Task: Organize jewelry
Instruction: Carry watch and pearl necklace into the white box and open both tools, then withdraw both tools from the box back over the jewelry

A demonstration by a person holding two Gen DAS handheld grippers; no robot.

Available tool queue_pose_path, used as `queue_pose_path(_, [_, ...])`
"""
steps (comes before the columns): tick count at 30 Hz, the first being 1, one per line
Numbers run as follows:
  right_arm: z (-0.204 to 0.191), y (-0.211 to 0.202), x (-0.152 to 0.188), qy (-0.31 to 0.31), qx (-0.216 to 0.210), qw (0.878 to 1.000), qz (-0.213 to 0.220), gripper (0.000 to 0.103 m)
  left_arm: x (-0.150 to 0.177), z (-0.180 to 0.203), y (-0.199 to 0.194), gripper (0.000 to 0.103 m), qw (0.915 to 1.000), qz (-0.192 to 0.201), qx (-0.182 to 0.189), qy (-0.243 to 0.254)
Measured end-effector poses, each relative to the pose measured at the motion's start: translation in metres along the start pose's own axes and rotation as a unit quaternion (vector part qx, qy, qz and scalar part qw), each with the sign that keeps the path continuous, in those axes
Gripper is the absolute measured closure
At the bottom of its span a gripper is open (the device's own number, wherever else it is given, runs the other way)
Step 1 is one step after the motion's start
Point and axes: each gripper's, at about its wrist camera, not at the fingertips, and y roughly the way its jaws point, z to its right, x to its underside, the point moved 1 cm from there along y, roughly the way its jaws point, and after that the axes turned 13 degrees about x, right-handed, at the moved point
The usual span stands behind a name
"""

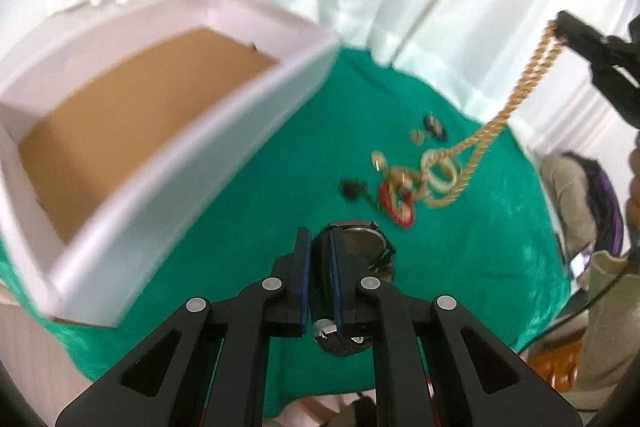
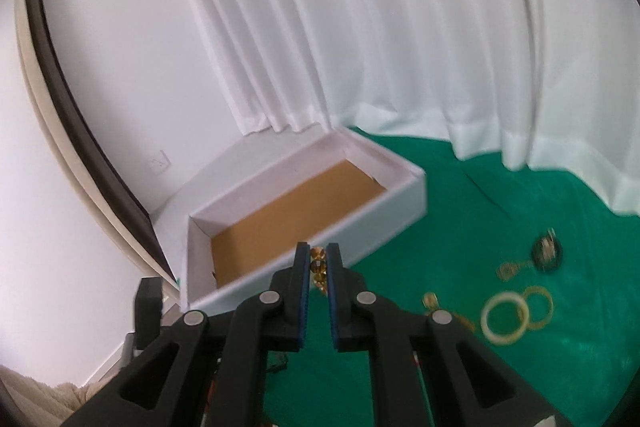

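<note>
The left gripper (image 1: 322,247) clamps a dark watch (image 1: 360,247) between its pads, right of the white box (image 1: 224,131). The right gripper (image 2: 319,267) pinches a gold chain (image 2: 319,265) whose lower loop trails onto the green cloth (image 1: 248,219), right of the box.

Motion blurred the white cardboard box (image 1: 168,147) at left, and the small dark trinkets (image 1: 434,127) beyond stayed unidentifiable.

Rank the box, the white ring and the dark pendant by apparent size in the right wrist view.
1. Box, clearly largest.
2. White ring.
3. Dark pendant, smallest, though it lies farther from the camera, so its rank against the ring is unsure.
</note>
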Motion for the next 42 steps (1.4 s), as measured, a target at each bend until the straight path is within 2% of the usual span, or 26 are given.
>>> queue_pose_path(4, [-0.032,0.015,-0.045,-0.018,-0.027,0.999,0.011,0.095,-0.034,-0.019,-0.044,0.096,0.9985,0.042,-0.033,-0.012])
queue_pose_path(6, [-0.048,0.025,-0.064,-0.024,-0.043,0.999,0.014,0.095,-0.051,-0.038,-0.061,0.096,0.9947,0.064,-0.078,-0.021])
queue_pose_path(10, [-0.087,0.052,-0.095,-0.038,-0.070,0.997,0.021,0.095,-0.070,-0.080,-0.069,0.096,0.9877,0.077,-0.126,-0.051])
queue_pose_path(12, [-0.103,0.070,-0.100,-0.047,-0.074,0.996,0.021,0.095,-0.072,-0.101,-0.064,0.096,0.9828,0.077,-0.155,-0.065])
queue_pose_path(14, [-0.116,0.092,-0.099,-0.054,-0.075,0.996,0.017,0.095,-0.069,-0.118,-0.054,0.096,0.9800,0.070,-0.170,-0.076])
queue_pose_path(16, [-0.130,0.122,-0.091,-0.061,-0.078,0.995,-0.006,0.095,-0.063,-0.136,-0.043,0.096,0.9783,0.058,-0.176,-0.093])
queue_pose_path(22, [-0.156,0.207,-0.035,-0.088,-0.065,0.989,-0.100,0.095,-0.043,-0.157,-0.014,0.094,0.9768,0.020,-0.187,-0.102])
queue_pose_path(23, [-0.157,0.218,-0.024,-0.089,-0.060,0.988,-0.115,0.092,-0.041,-0.158,-0.013,0.093,0.9768,0.019,-0.188,-0.101])
queue_pose_path(25, [-0.157,0.225,-0.012,-0.087,-0.056,0.986,-0.128,0.091,-0.037,-0.157,-0.013,0.074,0.9760,0.021,-0.193,-0.098])
queue_pose_path(26, [-0.154,0.225,-0.007,-0.084,-0.051,0.986,-0.132,0.084,-0.036,-0.155,-0.016,0.052,0.9760,0.025,-0.195,-0.094])
queue_pose_path(27, [-0.152,0.223,-0.006,-0.080,-0.048,0.987,-0.130,0.065,-0.035,-0.152,-0.020,0.040,0.9753,0.034,-0.200,-0.087])
queue_pose_path(29, [-0.147,0.210,-0.009,-0.070,-0.042,0.990,-0.117,0.049,-0.032,-0.145,-0.026,0.033,0.9746,0.046,-0.207,-0.073])
queue_pose_path(32, [-0.138,0.185,-0.010,-0.078,-0.021,0.993,-0.091,0.047,-0.027,-0.130,-0.036,0.021,0.9750,0.064,-0.204,-0.061])
queue_pose_path(33, [-0.135,0.176,-0.008,-0.085,-0.007,0.994,-0.069,0.041,-0.024,-0.121,-0.041,0.017,0.9746,0.074,-0.204,-0.056])
queue_pose_path(36, [-0.121,0.142,0.006,-0.104,0.036,0.994,-0.023,0.034,-0.013,-0.093,-0.045,0.008,0.9761,0.094,-0.193,-0.034])
queue_pose_path(42, [-0.083,0.082,0.060,-0.114,0.108,0.987,0.036,0.029,0.009,-0.031,-0.025,0.003,0.9849,0.104,-0.136,0.022])
